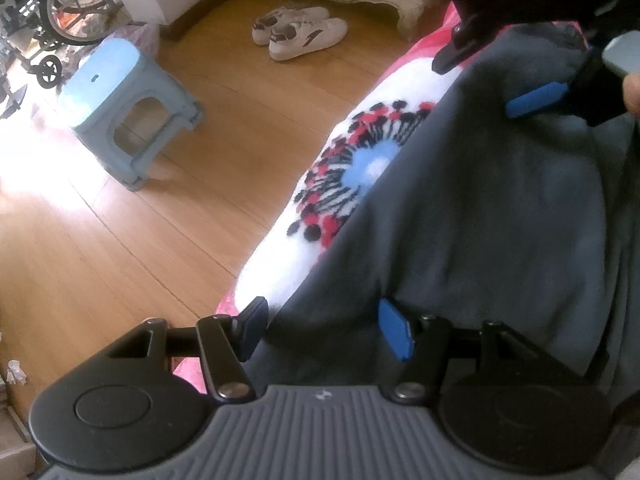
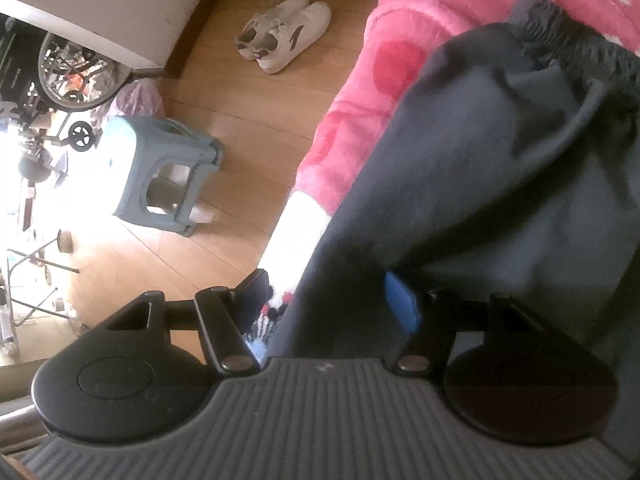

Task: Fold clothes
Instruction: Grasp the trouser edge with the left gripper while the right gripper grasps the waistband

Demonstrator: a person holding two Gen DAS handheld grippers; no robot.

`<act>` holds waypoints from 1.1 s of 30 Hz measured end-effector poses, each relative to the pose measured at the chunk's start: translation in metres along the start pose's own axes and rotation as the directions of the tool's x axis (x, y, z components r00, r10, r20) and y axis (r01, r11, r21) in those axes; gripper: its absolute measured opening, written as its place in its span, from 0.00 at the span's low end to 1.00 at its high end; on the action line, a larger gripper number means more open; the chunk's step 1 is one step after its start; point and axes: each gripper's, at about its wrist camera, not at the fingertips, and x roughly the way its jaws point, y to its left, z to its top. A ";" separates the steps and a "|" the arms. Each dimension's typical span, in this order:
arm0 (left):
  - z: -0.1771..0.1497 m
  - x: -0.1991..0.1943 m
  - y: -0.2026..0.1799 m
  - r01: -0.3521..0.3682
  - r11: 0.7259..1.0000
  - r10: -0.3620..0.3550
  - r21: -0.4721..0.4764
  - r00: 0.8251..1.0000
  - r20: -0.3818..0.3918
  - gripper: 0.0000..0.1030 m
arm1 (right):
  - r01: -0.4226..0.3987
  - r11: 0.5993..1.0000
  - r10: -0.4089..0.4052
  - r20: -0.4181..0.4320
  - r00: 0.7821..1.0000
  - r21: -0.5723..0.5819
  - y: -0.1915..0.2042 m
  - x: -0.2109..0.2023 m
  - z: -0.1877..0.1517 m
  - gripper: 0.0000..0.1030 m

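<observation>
The dark grey trousers (image 1: 480, 208) run lengthwise between the left gripper (image 1: 326, 328) and right gripper (image 2: 332, 300), each spread wide with cloth between its fingers, gripping nothing

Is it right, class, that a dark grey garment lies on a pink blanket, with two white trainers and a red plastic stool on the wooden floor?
One detail is wrong: the plastic stool is light blue, not red, as the left wrist view shows. The dark grey garment, pink blanket, white trainers and wooden floor stand as stated.

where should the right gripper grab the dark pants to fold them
Grip the gathered elastic waistband of the dark pants, coming in from the floor-side edge. That band is thick and bunched, lying on the pink blanket, so the open right gripper can pinch it.
</observation>
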 end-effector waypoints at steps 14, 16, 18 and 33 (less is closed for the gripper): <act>-0.008 0.001 0.007 0.065 0.997 -0.067 0.041 0.997 0.049 0.59 | -0.100 0.991 0.105 -0.056 0.993 0.087 -0.024 0.001 0.012 0.66; -0.009 0.002 0.005 0.064 0.996 -0.068 0.064 0.996 0.058 0.59 | -0.110 0.988 0.118 -0.071 0.990 0.104 -0.027 0.001 0.015 0.66; -0.010 0.002 0.003 0.060 0.994 -0.067 0.096 0.995 0.074 0.59 | -0.114 0.988 0.124 -0.086 0.989 0.107 -0.028 0.001 0.017 0.66; -0.021 -0.002 -0.021 0.012 0.953 -0.067 0.302 0.983 0.170 0.15 | -0.032 0.997 0.036 -0.063 0.997 0.071 -0.011 0.011 0.011 0.68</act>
